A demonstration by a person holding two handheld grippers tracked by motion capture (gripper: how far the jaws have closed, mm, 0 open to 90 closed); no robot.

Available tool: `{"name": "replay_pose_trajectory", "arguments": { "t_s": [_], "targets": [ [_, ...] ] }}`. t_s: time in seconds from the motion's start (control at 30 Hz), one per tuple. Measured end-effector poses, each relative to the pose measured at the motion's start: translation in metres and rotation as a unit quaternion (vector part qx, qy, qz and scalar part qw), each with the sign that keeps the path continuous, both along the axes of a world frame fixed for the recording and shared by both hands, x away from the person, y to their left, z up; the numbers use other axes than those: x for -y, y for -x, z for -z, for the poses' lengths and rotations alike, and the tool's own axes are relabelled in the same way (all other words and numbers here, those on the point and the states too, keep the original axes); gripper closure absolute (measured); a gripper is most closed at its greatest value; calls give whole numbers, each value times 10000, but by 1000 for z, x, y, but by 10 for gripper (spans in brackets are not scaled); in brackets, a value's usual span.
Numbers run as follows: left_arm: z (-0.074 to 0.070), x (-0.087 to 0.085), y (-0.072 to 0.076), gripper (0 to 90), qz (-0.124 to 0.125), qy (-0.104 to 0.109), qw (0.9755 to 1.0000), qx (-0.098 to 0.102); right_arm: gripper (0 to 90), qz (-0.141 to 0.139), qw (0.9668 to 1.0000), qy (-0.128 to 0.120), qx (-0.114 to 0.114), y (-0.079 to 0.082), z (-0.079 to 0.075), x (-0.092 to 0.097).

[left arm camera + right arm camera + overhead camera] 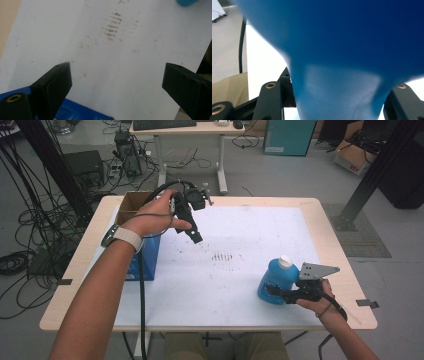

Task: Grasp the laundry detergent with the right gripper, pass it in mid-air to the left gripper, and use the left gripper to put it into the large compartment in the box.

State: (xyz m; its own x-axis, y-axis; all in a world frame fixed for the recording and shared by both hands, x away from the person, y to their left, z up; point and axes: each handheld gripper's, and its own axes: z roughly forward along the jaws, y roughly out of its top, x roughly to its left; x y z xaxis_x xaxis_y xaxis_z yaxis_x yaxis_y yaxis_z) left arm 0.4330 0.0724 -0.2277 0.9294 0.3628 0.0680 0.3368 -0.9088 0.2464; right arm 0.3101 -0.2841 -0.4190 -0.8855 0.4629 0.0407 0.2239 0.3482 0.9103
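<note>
A: Biggest first. Tabletop, light wood rim, a white sheet covering most of it. It lies under both hand-held grippers.

B: Next down?

A: Cardboard box with a blue front, on the tabletop's left part, directly under and behind the left hand. The left gripper view catches a blue corner of it at the bottom, between the jaws.

B: Then the bottle.

A: Blue bottle, white cap, standing at the near right of the sheet. It sits right at the front of the right hand-held gripper, touching it. In the right gripper view the blue bottle covers most of the frame and narrows down between the two black jaws.

B: Right state?

A: Pinching the bottle low on its body, jaws either side. Grey three-cornered plate on top, right hand behind.

B: Left one?

A: Left hand-held gripper is held above the sheet, pointing down and right, well apart from the bottle. Jaws spread wide, nothing between the pads.

B: Smallest?

A: Patch of brown smudges on the sheet, just ahead of the left hand-held gripper's tip, also seen in its own view.
</note>
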Motion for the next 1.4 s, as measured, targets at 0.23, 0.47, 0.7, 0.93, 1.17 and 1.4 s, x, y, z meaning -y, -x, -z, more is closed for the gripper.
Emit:
{"name": "replay_pose_trajectory", "arguments": {
  "t_s": [0.23,0.47,0.7,0.93,1.17,1.4],
  "targets": [
    [0,0,1,94,-11,8,10000,16,417,-20,10000,18,4,-1,0,0],
    [-1,0,1,94,-1,-12,10000,-16,417,-12,10000,-2,5,-1,0,0],
    [0,1,0,94,-4,21,10000,-9,417,-11,10000,-10,3,-1,0,0],
    [0,1,0,94,-19,17,10000,-37,418,-15,10000,-8,3,-1,0,0],
    [-1,0,0,94,4,-12,10000,-12,418,-25,10000,2,8,-1,0,0],
    [0,-1,1,94,-48,40,10000,-34,418,-32,10000,16,2,-1,0,0]
  ]
}}
